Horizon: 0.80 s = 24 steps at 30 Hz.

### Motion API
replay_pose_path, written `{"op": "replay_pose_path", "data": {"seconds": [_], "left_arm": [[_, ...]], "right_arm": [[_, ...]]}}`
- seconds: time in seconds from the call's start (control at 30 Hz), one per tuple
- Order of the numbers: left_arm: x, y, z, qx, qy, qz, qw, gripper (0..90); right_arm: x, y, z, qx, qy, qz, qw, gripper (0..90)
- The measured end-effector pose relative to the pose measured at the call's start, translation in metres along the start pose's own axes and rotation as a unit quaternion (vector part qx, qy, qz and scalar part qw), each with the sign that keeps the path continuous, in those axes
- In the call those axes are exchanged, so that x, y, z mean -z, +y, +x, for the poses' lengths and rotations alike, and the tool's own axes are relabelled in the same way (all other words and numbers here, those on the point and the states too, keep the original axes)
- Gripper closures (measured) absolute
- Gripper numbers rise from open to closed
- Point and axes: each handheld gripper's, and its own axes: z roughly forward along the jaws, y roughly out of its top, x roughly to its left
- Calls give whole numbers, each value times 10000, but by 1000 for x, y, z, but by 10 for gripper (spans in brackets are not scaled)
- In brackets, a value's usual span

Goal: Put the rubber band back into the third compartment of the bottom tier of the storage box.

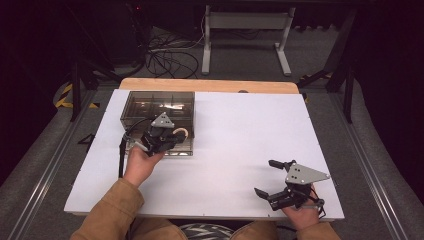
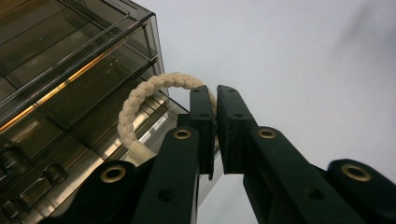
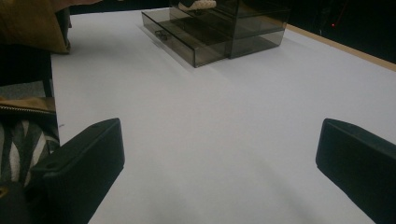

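Note:
A cream braided rope ring (image 2: 140, 93) is pinched by its right side between the jaws of my left gripper (image 2: 215, 93), which is shut on it. The ring (image 1: 181, 133) hangs over the front of a smoked clear drawer box (image 1: 150, 102) at the table's back left, above its pulled-out lowest drawer (image 3: 182, 37). The left gripper (image 1: 175, 137) sits at the box's front right. My right gripper (image 1: 263, 176) rests near the front right edge, open, with nothing between its jaws (image 3: 219, 135).
A white board (image 1: 235, 130) covers the table, with a wooden strip (image 1: 210, 85) along its far edge. Behind it stand a white desk frame (image 1: 245, 30) and loose cables (image 1: 167, 57) on the floor. Tan sleeves (image 1: 112, 212) enter from the bottom.

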Motion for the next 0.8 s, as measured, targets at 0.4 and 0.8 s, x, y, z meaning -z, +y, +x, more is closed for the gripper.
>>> {"op": "replay_pose_path", "data": {"seconds": [0.4, 0.8], "left_arm": [[-11, -3, 13, 199, -131, 47, 9997, 858], [-18, -4, 15, 66, -192, 84, 9998, 854]], "right_arm": [[0, 0, 0, 8, 0, 8, 10000, 17], [1, 0, 0, 8, 6, 8, 10000, 17]]}}
